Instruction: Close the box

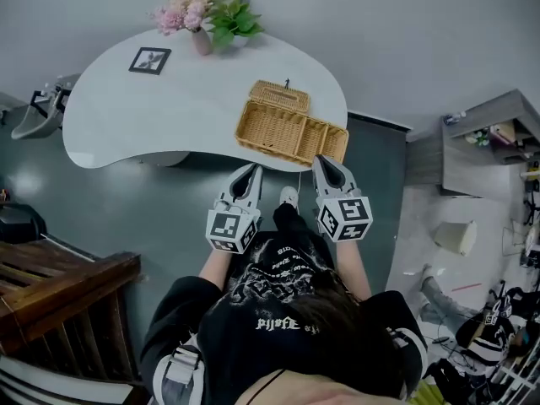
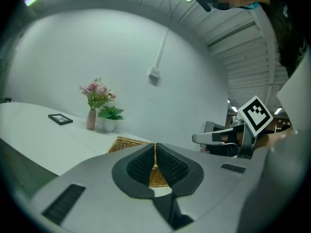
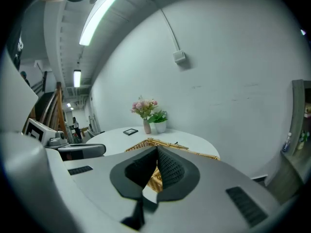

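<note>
At the near right end of the white table (image 1: 152,116) we found the wicker box (image 1: 291,129) lying open, its woven lid (image 1: 281,96) raised along the far side and the inside bare as far as we could see. The box sat close to the table's front edge, well apart from the other things on the top: a small dark picture frame (image 1: 150,60) toward the left, and at the back a vase of pink flowers (image 1: 196,15) just beside a green potted plant (image 1: 234,19).

We saw both grippers held side by side in front of the table, short of the box and touching nothing. The left gripper (image 1: 253,169) pointed toward the box's near left corner, its jaws pressed together at the tips with nothing pinched. The right gripper (image 1: 323,160) pointed at the box's near right end, its jaws likewise pressed together and empty. Through each gripper view we glimpsed only wicker beyond the dark pads.
</note>
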{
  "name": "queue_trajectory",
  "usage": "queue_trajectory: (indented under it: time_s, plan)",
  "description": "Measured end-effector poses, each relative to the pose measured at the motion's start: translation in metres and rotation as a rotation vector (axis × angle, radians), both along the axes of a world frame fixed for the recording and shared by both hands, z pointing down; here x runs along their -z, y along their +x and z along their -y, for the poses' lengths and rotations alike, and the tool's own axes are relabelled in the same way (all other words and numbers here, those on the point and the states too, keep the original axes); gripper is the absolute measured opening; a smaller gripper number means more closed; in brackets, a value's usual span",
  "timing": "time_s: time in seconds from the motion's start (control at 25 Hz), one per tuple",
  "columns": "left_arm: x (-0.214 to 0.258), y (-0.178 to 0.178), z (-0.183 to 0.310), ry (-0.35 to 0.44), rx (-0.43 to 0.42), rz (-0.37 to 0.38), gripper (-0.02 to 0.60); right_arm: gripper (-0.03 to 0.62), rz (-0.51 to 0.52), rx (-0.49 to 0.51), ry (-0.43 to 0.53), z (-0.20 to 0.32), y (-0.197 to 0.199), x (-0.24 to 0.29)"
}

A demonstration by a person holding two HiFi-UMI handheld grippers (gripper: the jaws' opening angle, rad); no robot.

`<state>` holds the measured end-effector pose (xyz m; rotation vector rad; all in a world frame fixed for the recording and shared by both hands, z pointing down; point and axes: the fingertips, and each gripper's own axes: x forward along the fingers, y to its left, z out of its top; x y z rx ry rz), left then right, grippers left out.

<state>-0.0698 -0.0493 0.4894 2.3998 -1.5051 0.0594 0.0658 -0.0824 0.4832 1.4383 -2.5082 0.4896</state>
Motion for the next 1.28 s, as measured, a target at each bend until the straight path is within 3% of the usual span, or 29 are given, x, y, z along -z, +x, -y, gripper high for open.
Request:
queue_trajectory:
  time_s: [0.2, 0.76, 0.96, 1.28]
  plan:
    - [0.0, 0.004, 0.031, -0.008, 0.047, 0.021, 0.029, 0.025, -0.04, -0.014, -0.07, 0.039, 0.018, -0.007]
    - [0.011, 0.024, 0.099, 0.006, 0.213, 0.023, 0.029, 0.025, 0.027, 0.092, -0.156, 0.143, 0.046, -0.004]
    - [0.012, 0.018, 0.106, 0.01, 0.285, 0.036, 0.029, 0.025, 0.043, 0.123, -0.179, 0.16, 0.043, -0.007]
    - [0.014, -0.002, 0.118, 0.009, 0.32, 0.06, 0.029, 0.048, 0.1, 0.126, -0.234, 0.196, 0.029, -0.002]
